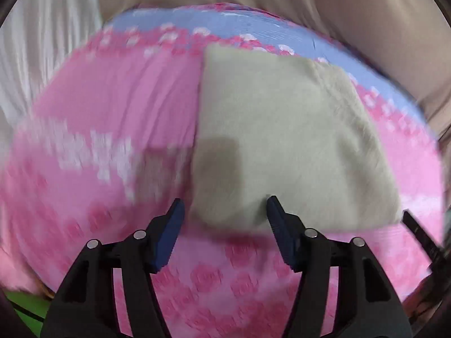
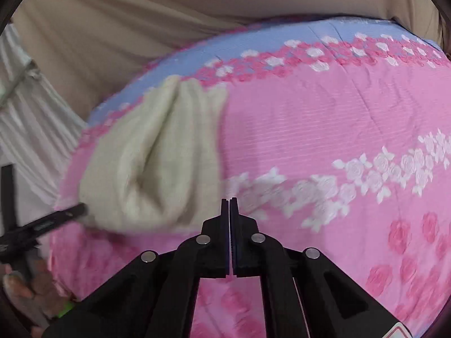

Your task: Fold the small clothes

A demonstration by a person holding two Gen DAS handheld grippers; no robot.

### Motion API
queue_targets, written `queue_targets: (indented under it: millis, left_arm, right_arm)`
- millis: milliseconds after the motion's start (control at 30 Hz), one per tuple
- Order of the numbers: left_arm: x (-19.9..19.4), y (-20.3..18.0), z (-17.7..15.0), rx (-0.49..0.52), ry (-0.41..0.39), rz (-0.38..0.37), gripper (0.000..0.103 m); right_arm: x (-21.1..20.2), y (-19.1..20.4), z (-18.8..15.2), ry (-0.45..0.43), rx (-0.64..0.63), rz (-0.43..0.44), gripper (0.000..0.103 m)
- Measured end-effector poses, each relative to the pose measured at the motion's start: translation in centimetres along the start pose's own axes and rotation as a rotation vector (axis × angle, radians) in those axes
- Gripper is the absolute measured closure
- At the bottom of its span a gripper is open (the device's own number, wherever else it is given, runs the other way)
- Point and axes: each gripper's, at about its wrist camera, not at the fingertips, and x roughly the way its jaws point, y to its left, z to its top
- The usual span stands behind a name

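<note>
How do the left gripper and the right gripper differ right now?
The left gripper has its jaws apart, framing the near edge of the cream cloth; the right gripper is shut and empty, beside that cloth over the pink bedsheet. Neither holds anything.

The left gripper [image 1: 224,207] hangs open above the folded cream cloth [image 1: 282,146]; pink floral bedsheet [image 1: 112,107] beneath.

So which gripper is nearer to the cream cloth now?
Left. The left gripper is open right at the cream cloth's near edge, one finger over it. The right gripper is shut and empty, beside the cloth's right corner, over the bedspread.
</note>
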Motion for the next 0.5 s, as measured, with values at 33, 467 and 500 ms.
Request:
queue_targets:
  millis: [33, 467, 500]
  left_arm:
    - [-0.4, 0.4, -0.6, -0.011, -0.015, -0.01, 0.044]
    - [0.4, -1.9, 0.0, 0.121, -0.035, 0.049, 0.038]
    - [0.3, -1.8, -0.2, 0.125, -0.041, 0.056, 0.038]
  right_arm:
    - [-0.4, 1.2, -0.2, -0.004, -0.029, 0.016, 0.099]
    - [5.0, 6.2, 0.5, 0.051, -0.187, -0.079, 0.103]
    - [3.5, 6.9, 0.3, 0.018, -0.195, -0.085, 0.103]
